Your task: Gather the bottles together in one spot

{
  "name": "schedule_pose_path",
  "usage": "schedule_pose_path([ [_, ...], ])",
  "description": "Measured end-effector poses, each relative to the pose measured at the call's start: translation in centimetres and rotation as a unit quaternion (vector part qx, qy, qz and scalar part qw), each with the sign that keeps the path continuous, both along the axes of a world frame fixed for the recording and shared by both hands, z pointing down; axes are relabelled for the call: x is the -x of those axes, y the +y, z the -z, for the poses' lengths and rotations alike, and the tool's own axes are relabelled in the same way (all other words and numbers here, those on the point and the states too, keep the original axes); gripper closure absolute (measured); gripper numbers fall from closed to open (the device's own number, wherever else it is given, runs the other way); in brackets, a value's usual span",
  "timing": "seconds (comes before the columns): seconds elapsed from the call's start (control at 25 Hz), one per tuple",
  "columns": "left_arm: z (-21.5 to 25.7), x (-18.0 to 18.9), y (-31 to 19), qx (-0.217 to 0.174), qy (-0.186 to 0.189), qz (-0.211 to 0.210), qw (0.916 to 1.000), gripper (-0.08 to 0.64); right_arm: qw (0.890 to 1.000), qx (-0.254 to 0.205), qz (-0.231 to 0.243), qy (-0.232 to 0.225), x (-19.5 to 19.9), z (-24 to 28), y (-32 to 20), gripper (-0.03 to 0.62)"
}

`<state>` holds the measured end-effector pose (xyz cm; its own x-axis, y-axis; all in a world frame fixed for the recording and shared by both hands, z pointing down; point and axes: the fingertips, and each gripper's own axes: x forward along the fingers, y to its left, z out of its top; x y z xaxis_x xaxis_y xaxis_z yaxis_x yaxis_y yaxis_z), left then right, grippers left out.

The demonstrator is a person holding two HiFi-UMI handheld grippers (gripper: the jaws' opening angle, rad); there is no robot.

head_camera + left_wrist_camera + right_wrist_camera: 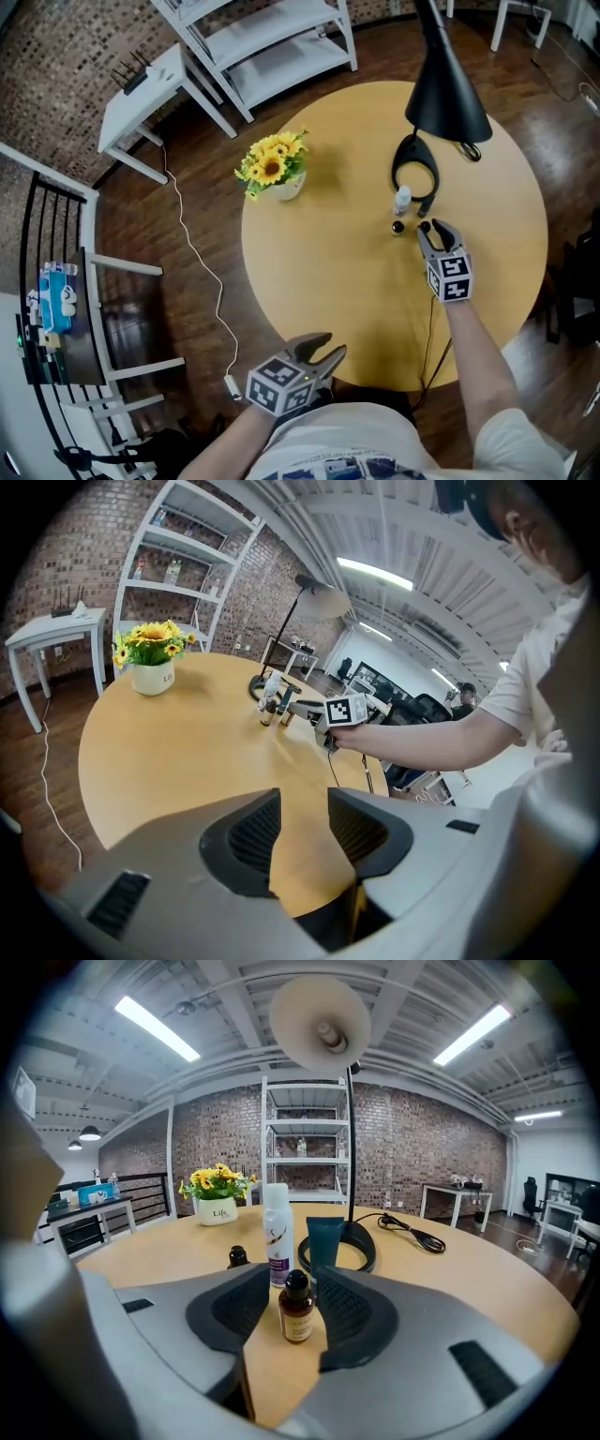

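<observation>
A small brown bottle (296, 1309) stands upright on the round wooden table (337, 272), between the jaws of my right gripper (428, 228). The jaws are open: a gap shows on the bottle's left side. Just beyond it stand a white spray bottle (277, 1234), a dark teal tube (324, 1241) and a small black-capped bottle (238, 1257), grouped in front of the lamp's ring base (364, 1249). The head view shows the white spray bottle (403, 199) and the small dark bottle (397, 227) by the gripper's tips. My left gripper (323, 352) hovers open and empty at the table's near edge.
A black floor-style lamp, with shade (446, 94) and ring base (415, 173), stands on the table's far right. A white pot of sunflowers (275, 171) sits at the far left. A black cable (431, 328) runs off the near edge. White shelving (272, 47) stands beyond the table.
</observation>
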<state>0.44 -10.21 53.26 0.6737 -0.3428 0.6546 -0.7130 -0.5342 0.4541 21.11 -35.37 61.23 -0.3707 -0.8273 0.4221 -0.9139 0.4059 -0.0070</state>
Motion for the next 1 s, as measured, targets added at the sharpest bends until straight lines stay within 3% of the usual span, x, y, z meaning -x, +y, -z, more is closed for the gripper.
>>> schedule_pose_path([
  [0.2, 0.5, 0.1, 0.4, -0.017, -0.001, -0.010, 0.9998, 0.416, 1.000, -0.018, -0.011, -0.018, -0.5, 3.7, 2.6, 0.385],
  [0.36, 1.3, 0.6, 1.3, -0.042, 0.006, -0.025, 0.9988, 0.414, 0.999, -0.031, -0.025, -0.029, -0.1, 7.3, 8.1, 0.382],
  [0.76, 3.9, 4.9, 7.4, -0.079, 0.044, -0.046, 0.9949, 0.410, 0.999, 0.010, -0.016, -0.046, 6.8, 10.9, 30.7, 0.371],
  [1.0, 4.1, 8.9, 12.6, -0.095, 0.052, -0.026, 0.9938, 0.410, 0.998, 0.018, -0.050, -0.043, 10.0, 13.3, 42.4, 0.373],
])
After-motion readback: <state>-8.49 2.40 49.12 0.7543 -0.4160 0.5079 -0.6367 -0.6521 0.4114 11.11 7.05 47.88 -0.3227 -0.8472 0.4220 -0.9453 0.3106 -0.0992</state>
